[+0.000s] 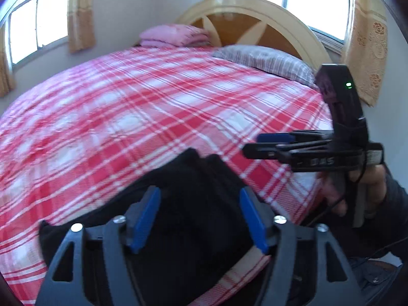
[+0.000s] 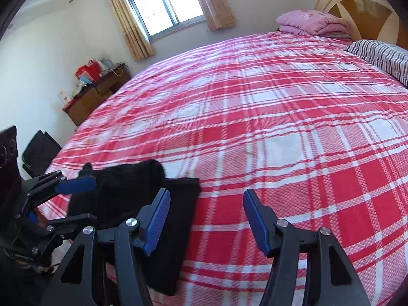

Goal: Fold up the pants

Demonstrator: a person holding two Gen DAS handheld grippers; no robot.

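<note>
Black pants (image 1: 193, 199) lie bunched and partly folded at the near edge of the bed, also in the right wrist view (image 2: 142, 193). My left gripper (image 1: 200, 216) is open and hovers just over the pants, its blue pads on either side of the dark cloth without gripping it. It shows from the side in the right wrist view (image 2: 76, 186). My right gripper (image 2: 206, 219) is open and empty above the bedspread, to the right of the pants. In the left wrist view it (image 1: 257, 144) is held at the right, above the bed.
The bed has a red and white plaid cover (image 2: 280, 127). A folded pink quilt (image 2: 313, 21) and a striped pillow (image 2: 382, 56) lie by the wooden headboard (image 1: 255, 20). A wooden dresser (image 2: 97, 94) and a black bag (image 2: 40, 150) stand left of the bed.
</note>
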